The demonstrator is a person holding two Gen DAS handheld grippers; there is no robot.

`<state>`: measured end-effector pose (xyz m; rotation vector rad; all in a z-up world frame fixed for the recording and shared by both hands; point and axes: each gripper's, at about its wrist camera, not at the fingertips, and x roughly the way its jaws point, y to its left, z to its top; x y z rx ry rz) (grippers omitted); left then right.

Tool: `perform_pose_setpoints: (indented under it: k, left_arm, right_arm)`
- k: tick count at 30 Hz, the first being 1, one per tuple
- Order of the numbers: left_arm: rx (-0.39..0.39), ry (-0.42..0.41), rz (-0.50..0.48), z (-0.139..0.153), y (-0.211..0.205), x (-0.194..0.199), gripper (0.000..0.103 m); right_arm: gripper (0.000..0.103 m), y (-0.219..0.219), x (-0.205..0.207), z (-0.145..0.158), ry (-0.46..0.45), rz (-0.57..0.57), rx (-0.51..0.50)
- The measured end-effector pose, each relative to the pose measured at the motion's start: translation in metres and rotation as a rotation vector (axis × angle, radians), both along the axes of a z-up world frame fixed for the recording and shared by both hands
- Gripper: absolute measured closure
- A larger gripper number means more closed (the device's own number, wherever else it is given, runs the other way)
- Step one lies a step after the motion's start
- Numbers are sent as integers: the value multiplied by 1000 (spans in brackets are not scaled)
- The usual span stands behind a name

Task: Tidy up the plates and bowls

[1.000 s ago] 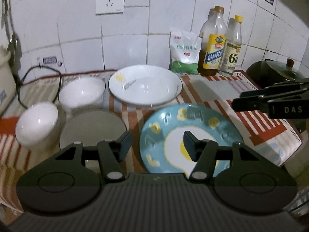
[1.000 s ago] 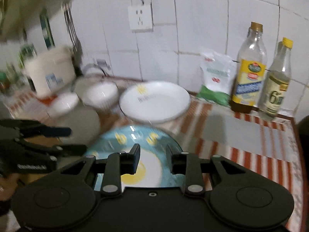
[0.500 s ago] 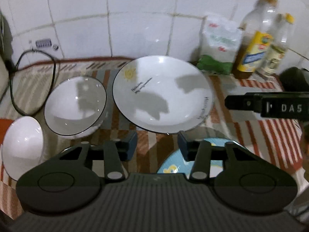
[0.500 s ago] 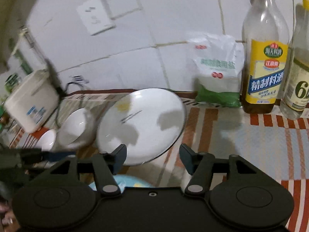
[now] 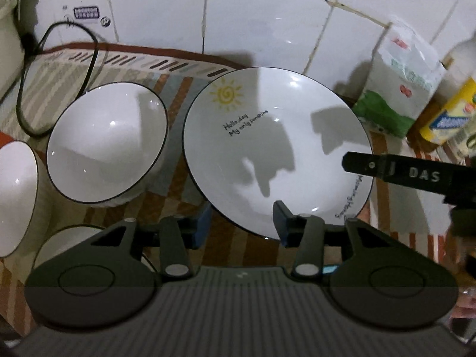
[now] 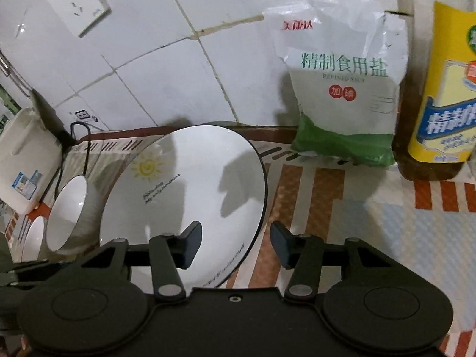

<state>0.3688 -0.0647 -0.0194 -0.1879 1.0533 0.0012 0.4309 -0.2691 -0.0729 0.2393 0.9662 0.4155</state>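
The left tool point(image 5: 242, 223), opening, and the right tool point(image 6: 235, 242), closing, each straddle the sun-printed plate's point(image 5: 276, 151) rim, seemingly without gripping.

Glossy glazed plate point(image 5: 276, 148), woven cloth mat point(image 6: 297, 196), crinkled plastic bag point(image 6: 342, 83)

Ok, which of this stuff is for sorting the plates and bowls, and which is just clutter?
For the job:
sun plate
black-rimmed bowl
second white bowl

Just lying about:
salt bag
oil bottle
black cable
wall socket
white appliance
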Motion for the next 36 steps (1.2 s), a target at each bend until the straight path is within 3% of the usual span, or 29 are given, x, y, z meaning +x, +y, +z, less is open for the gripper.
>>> perform_pose_setpoints:
  k: [1, 3, 5, 10, 17, 22, 29, 34, 36]
  left_arm:
    - [-3, 4, 4, 0, -1, 1, 58]
    - [-8, 9, 1, 0, 0, 2, 57]
    - [-29, 2, 0, 0, 3, 0, 57]
    - [-78, 12, -54, 1, 5, -8, 57]
    - [-67, -45, -160, 16, -3, -25, 57]
    - [-46, -105, -172, 17, -13, -20, 57]
    - [-26, -128, -165, -2, -20, 7, 59]
    - [55, -181, -137, -5, -15, 11, 60]
    - [44, -165, -135, -9, -11, 15, 60]
  right_arm:
    - [47, 1, 4, -3, 7, -6, 1]
    - [59, 3, 11, -10, 17, -12, 8]
    - [81, 3, 13, -16, 10, -30, -7]
    - [93, -19, 2, -14, -23, -48, 114]
    - [93, -31, -11, 0, -62, -65, 65]
    - [93, -47, -17, 2, -57, -80, 38]
    - [93, -58, -26, -5, -40, -82, 36]
    - [92, -61, -26, -8, -50, -93, -16]
    - [92, -64, -25, -10, -47, -99, 3]
